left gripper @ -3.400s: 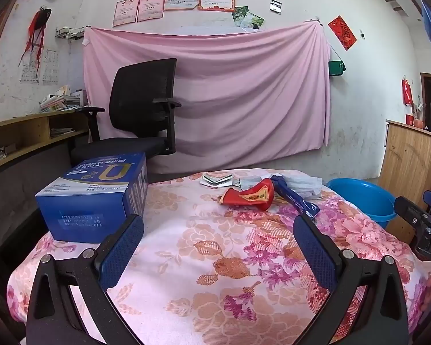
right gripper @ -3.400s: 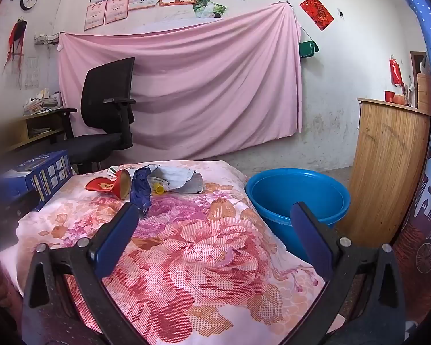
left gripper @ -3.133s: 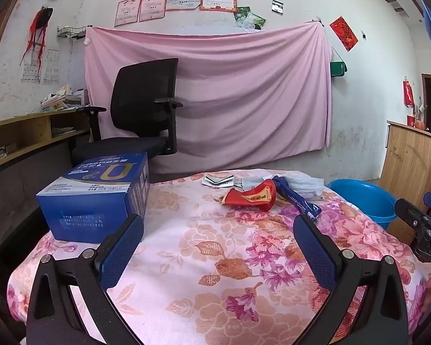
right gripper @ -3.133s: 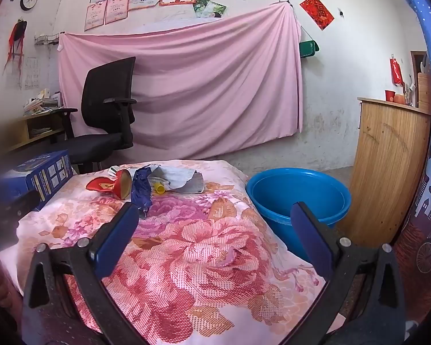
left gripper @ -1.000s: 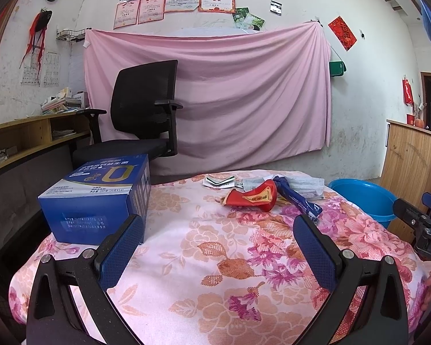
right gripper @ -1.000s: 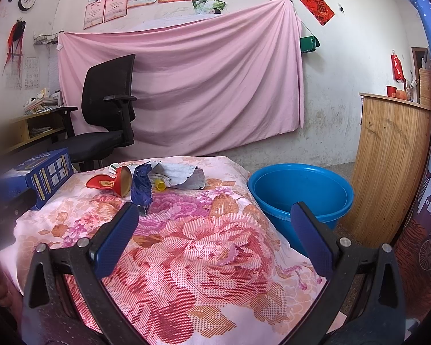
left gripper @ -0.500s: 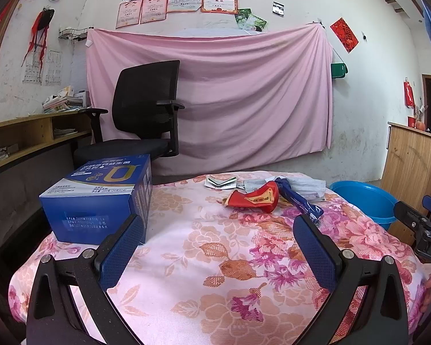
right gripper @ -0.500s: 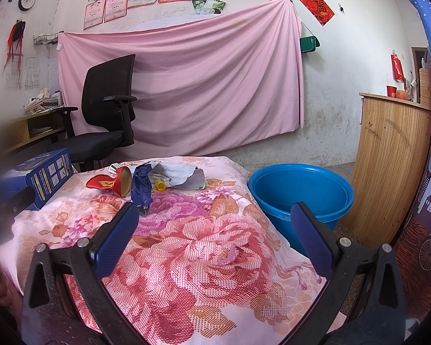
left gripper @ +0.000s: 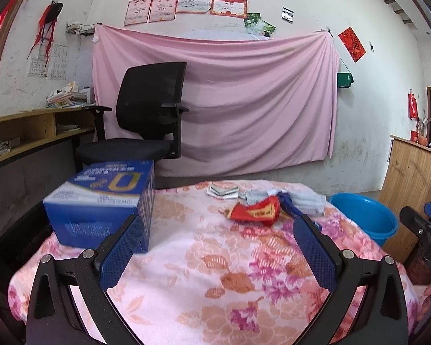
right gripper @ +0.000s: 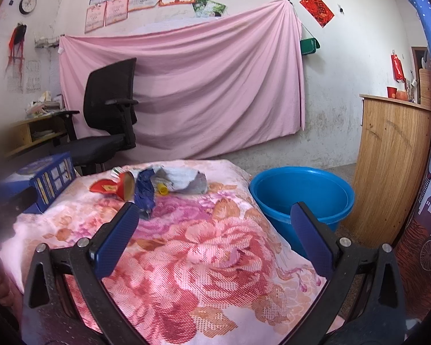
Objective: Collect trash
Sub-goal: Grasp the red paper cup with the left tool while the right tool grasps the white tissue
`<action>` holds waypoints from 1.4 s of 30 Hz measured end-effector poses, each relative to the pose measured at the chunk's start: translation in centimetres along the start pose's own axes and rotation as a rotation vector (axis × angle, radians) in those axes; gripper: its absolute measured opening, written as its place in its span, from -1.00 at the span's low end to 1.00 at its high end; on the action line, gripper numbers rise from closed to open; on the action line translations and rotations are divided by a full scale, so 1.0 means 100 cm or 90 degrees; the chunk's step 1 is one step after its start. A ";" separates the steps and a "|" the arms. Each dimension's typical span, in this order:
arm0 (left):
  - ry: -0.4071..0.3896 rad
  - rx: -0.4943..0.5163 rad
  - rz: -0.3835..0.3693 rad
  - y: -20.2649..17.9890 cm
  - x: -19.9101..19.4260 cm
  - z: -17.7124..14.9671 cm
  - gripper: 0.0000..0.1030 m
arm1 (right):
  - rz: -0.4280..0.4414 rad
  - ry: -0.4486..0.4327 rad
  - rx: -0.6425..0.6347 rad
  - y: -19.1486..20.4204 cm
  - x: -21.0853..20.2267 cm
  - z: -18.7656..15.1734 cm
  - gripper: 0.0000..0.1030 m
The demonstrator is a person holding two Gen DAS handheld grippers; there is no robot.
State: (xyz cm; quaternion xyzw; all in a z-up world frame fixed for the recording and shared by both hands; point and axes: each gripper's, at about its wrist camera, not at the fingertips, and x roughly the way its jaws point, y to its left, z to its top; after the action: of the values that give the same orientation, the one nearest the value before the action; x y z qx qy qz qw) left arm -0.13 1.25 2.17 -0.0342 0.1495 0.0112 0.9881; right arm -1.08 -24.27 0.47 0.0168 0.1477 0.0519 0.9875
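Trash sits in a small pile at the far side of the flowered tablecloth (left gripper: 204,261): red wrapper (left gripper: 255,211) nearest me, dark blue wrapper (right gripper: 144,191) lying just right of it and touching, grey cloth (right gripper: 184,180) behind both, a small yellow bit (right gripper: 163,190) tucked against the cloth, and a folded striped paper (left gripper: 221,191) at the far edge, slightly left of the rest. From the right wrist view the red wrapper's open end faces right, toward the blue one. Blue bucket (right gripper: 301,194) stands on the floor just off the table's right edge, lower than the tabletop; I see nothing inside the part visible. Blue box (left gripper: 100,201) sits on the table's left side, well apart from the pile. Left gripper (left gripper: 217,243) hovers over the near part of the cloth, jaws spread wide, nothing between them; its left finger (left gripper: 120,251) overlaps the box's near corner in the picture, can't tell if they touch. Right gripper (right gripper: 212,234) also spread wide and empty, over the near right part of the table, pile ahead-left of it, bucket ahead-right. Black office chair (left gripper: 146,115) behind the table, pink sheet (left gripper: 244,100) hung on the far wall. Wooden counter (right gripper: 393,166) at far right beyond the bucket.
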 end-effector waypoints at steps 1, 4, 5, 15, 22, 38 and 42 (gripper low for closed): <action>-0.003 -0.002 -0.003 0.001 0.000 0.005 0.98 | 0.005 -0.004 -0.001 0.001 -0.001 0.003 1.00; -0.003 -0.002 -0.010 0.002 0.006 0.019 0.98 | 0.015 -0.017 -0.012 0.003 -0.005 0.017 1.00; -0.005 0.000 -0.009 0.000 0.010 0.025 0.98 | 0.013 -0.020 -0.017 0.003 -0.005 0.023 1.00; 0.024 0.022 -0.015 -0.009 0.089 0.051 0.97 | 0.048 -0.045 -0.017 -0.011 0.039 0.072 1.00; 0.170 -0.010 -0.064 0.002 0.146 0.043 0.86 | 0.107 0.048 -0.036 -0.009 0.141 0.076 1.00; 0.378 -0.004 -0.188 -0.003 0.188 0.019 -0.54 | 0.239 0.314 -0.075 0.009 0.234 0.046 0.64; 0.357 0.003 -0.159 -0.010 0.178 0.018 -0.78 | 0.273 0.355 -0.058 0.010 0.247 0.040 0.37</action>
State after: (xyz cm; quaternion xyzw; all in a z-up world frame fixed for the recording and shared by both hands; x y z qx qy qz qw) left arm 17.41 0.62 -1.34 -0.0515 0.4113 -0.1207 0.9020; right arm 23.53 -20.68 -2.82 -0.0114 0.4023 0.2670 0.8756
